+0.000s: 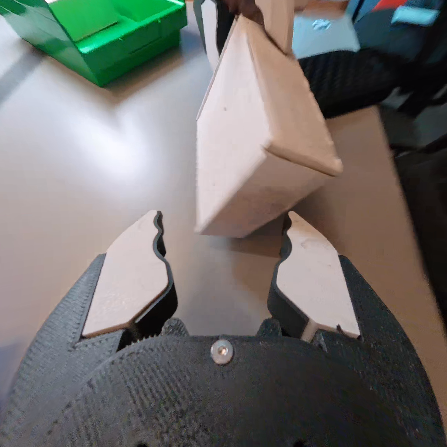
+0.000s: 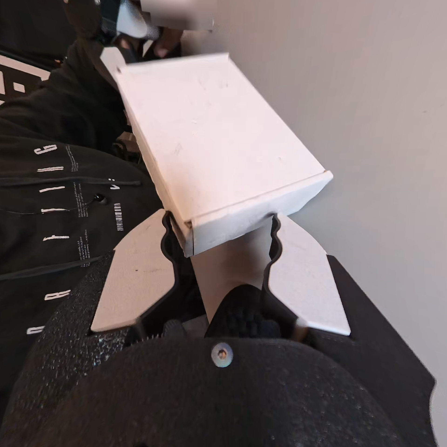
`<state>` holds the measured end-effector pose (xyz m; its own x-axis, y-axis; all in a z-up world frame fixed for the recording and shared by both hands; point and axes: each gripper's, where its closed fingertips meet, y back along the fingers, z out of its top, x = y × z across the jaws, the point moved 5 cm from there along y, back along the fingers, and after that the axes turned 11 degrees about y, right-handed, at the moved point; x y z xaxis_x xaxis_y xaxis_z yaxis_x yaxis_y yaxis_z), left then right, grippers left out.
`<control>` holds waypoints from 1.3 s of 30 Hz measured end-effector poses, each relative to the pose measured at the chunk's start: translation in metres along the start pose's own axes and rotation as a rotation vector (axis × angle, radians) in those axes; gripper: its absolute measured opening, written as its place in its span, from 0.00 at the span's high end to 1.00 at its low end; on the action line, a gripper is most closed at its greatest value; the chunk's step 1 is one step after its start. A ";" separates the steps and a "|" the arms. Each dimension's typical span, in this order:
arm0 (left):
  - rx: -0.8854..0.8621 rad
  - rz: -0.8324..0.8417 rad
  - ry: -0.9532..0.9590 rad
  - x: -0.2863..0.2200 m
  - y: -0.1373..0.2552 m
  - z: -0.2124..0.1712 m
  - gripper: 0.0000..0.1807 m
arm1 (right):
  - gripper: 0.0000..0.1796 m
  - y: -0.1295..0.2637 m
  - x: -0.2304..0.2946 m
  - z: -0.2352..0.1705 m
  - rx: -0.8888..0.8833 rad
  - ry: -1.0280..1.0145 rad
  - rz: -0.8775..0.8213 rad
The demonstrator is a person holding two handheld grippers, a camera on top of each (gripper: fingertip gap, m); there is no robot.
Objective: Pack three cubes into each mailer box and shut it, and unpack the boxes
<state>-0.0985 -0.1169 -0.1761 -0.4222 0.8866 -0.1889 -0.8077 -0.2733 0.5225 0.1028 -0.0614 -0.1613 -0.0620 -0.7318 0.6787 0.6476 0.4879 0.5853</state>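
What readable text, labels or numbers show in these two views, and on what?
Black garment: large white letters and fine-print lines. I do not copy writing; the fine print is too small to read anyway.
Black-and-white panel: cut off by the frame edge, unreadable.
Mailer box: no print, only scuffs.
Green bin: no text visible.

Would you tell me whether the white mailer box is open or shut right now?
Shut: the mailer box has its lid lying flat over the front wall, with no gap showing; its contents cannot be told.

Grey table (image 1: 96,169) carries 1 green bin (image 1: 101,36).
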 end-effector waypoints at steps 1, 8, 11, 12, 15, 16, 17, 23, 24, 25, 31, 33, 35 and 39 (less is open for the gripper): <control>0.002 0.038 -0.046 0.003 -0.002 0.000 0.45 | 0.56 0.002 -0.002 0.002 0.009 0.010 -0.005; -0.036 0.040 -0.243 -0.007 -0.022 0.014 0.46 | 0.57 0.009 -0.016 0.016 -0.022 -0.013 -0.034; -0.111 -0.037 -0.211 -0.010 -0.016 0.018 0.58 | 0.57 0.013 -0.016 0.017 -0.066 -0.041 -0.036; -0.120 -0.062 -0.171 -0.008 -0.014 0.018 0.59 | 0.56 0.013 -0.014 0.016 -0.074 -0.038 -0.033; -0.192 -0.155 -0.033 -0.002 -0.006 0.018 0.69 | 0.55 0.011 -0.012 0.013 -0.116 -0.045 -0.047; -0.221 -0.179 0.020 0.002 -0.004 0.019 0.70 | 0.54 0.011 -0.011 0.014 -0.150 -0.066 -0.049; -0.236 -0.196 0.063 0.005 -0.003 0.019 0.71 | 0.55 0.012 -0.012 0.016 -0.189 -0.089 -0.061; -0.289 -0.255 0.246 0.021 -0.001 0.022 0.76 | 0.53 0.015 -0.013 0.023 -0.359 -0.118 -0.174; -0.285 -0.262 0.277 0.024 -0.001 0.021 0.77 | 0.53 0.017 -0.014 0.024 -0.373 -0.101 -0.204; -0.280 -0.267 0.308 0.027 -0.002 0.020 0.77 | 0.54 0.018 -0.014 0.026 -0.385 -0.077 -0.232; -0.291 -0.246 0.362 0.037 0.000 0.019 0.76 | 0.52 0.021 -0.006 0.033 -0.269 0.412 -0.583; -0.288 -0.214 0.321 0.036 0.002 0.020 0.65 | 0.52 0.025 -0.002 0.040 -0.190 0.633 -0.769; -0.268 -0.160 0.268 0.032 0.005 0.022 0.54 | 0.50 0.026 0.007 0.047 -0.094 0.799 -0.874; -0.207 -0.036 0.153 0.012 -0.010 0.024 0.41 | 0.51 0.027 0.025 0.066 0.096 1.076 -0.964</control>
<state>-0.0857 -0.0944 -0.1640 -0.4364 0.8346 -0.3362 -0.8836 -0.3270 0.3351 0.0687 -0.0350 -0.0989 0.1813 -0.7633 -0.6201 0.6291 -0.3946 0.6697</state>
